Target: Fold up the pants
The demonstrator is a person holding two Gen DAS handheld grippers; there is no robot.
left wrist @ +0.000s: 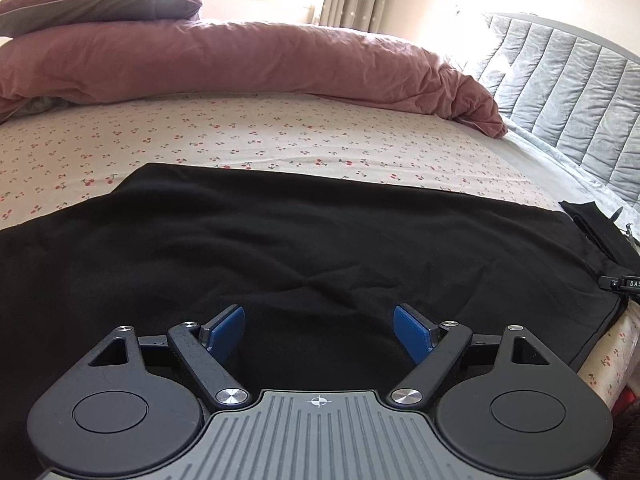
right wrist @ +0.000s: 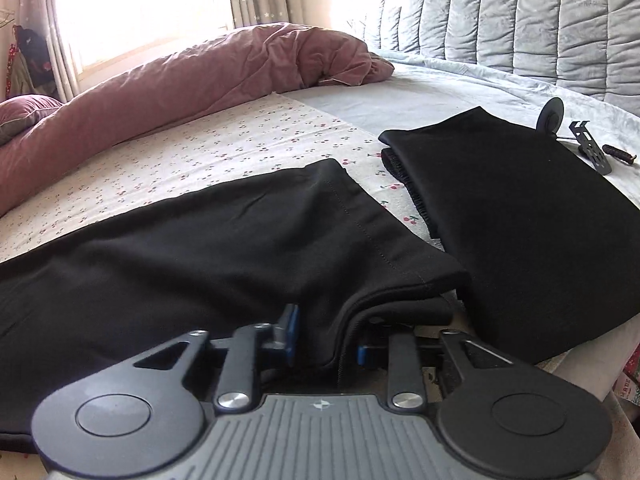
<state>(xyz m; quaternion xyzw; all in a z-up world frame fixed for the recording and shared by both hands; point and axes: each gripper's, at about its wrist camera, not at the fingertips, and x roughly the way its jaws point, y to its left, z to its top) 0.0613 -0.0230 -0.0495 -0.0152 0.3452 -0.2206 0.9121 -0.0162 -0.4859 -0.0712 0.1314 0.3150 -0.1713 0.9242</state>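
Observation:
Black pants [left wrist: 280, 240] lie flat across the cherry-print sheet [left wrist: 240, 132]. My left gripper [left wrist: 319, 320] hovers low over the black cloth with its blue pads [left wrist: 228, 326] wide apart and nothing between them. In the right wrist view the leg-hem end of the pants [right wrist: 240, 248] lies in front of me. My right gripper [right wrist: 328, 340] is shut on the stacked hem layers at the near edge. A second black garment [right wrist: 520, 216], folded, lies to the right of the hem.
A pink duvet [left wrist: 240, 60] and a pillow [left wrist: 100, 0] are bunched along the far side of the bed. A quilted grey headboard [right wrist: 520, 20] rises at the right. A small black metal stand and tool [right wrist: 588, 148] lie beyond the folded garment. The bed edge is close at the right.

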